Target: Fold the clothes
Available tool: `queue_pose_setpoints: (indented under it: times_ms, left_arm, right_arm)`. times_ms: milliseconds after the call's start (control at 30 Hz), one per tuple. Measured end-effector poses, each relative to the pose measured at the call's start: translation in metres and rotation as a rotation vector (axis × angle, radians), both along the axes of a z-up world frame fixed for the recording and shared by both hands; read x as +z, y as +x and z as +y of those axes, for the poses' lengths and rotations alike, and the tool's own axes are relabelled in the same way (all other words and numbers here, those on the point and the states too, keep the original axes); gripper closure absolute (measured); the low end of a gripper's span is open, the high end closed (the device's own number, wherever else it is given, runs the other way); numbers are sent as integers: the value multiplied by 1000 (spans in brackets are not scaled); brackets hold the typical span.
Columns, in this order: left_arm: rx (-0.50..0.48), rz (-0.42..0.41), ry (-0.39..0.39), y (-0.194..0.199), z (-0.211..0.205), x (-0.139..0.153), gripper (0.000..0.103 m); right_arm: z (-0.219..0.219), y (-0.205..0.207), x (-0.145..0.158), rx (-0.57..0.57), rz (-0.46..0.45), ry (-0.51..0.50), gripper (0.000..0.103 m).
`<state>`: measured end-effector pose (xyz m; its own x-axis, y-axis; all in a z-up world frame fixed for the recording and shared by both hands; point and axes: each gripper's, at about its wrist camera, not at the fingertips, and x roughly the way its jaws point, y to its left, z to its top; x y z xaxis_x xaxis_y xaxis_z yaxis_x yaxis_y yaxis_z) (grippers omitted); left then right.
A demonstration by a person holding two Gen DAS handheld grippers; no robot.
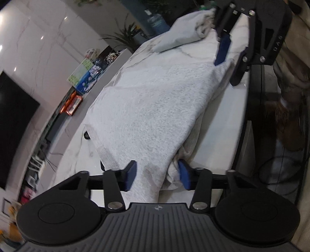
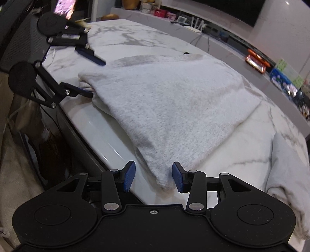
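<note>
1. A light grey folded garment (image 1: 147, 108) (image 2: 174, 108) was laid flat on a white marble table (image 1: 213, 139) (image 2: 126, 38), close to the table's near edge.
2. The left gripper (image 1: 158, 174) (image 2: 96, 78) was placed at one near corner of the garment, angled downward.
3. Its blue pads (image 1: 131, 174) were held apart, with cloth lying between them. In the left wrist view, a bunched fold was seen against the right-hand pad.
4. In the right wrist view, one left finger was seen just above the tabletop beside the garment's far edge, and the other was tucked at the layered edge. No squeeze on the cloth was shown, so the jaws were read as open.
5. The right gripper (image 2: 154, 177) (image 1: 225, 73) was set at the garment's other near corner, also tilted down.
6. Its pads (image 2: 129, 176) were likewise parted, and the corner's tip was framed between them. The cloth was close to both pads, but no firm pinch was seen.
7. A second grey garment (image 1: 182, 33) (image 2: 286, 174) was heaped loosely on the same table, apart from the folded one and beyond the right gripper's end.
8. Behind the table, a long grey ledge was seen with an orange box (image 1: 71, 102) (image 2: 255, 62) on it, and a dark screen (image 1: 11, 126) (image 2: 232, 9) was mounted on the wall.
</note>
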<state>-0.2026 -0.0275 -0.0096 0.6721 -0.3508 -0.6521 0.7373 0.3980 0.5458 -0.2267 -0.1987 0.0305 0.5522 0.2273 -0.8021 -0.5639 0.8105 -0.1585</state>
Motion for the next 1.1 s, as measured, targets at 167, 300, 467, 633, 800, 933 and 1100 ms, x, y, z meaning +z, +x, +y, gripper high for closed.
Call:
queue_pose_setpoints:
  times_ms: [167, 300, 467, 633, 800, 933, 1100]
  left_arm:
    - [20, 18, -7, 5, -5, -4, 90]
    - [40, 40, -14, 6, -5, 0, 92]
    - [50, 102, -49, -4, 6, 20, 93]
    - [26, 114, -74, -28, 16, 51, 93]
    - [5, 103, -58, -48, 23, 89, 93]
    - [4, 77, -54, -48, 22, 122, 93]
    - [35, 11, -97, -12, 10, 159, 94]
  right_arm:
    - [2, 0, -5, -18, -50, -50, 95]
    - [4, -3, -6, -29, -69, -52, 97]
    - [-3, -6, 6, -51, -51, 0, 97]
    - [-4, -29, 34, -18, -55, -10, 97]
    - [-5, -56, 68, 18, -52, 23, 98]
    - [-6, -68, 103, 33, -88, 51, 98]
    - [-13, -44, 148, 24, -173, 55, 98]
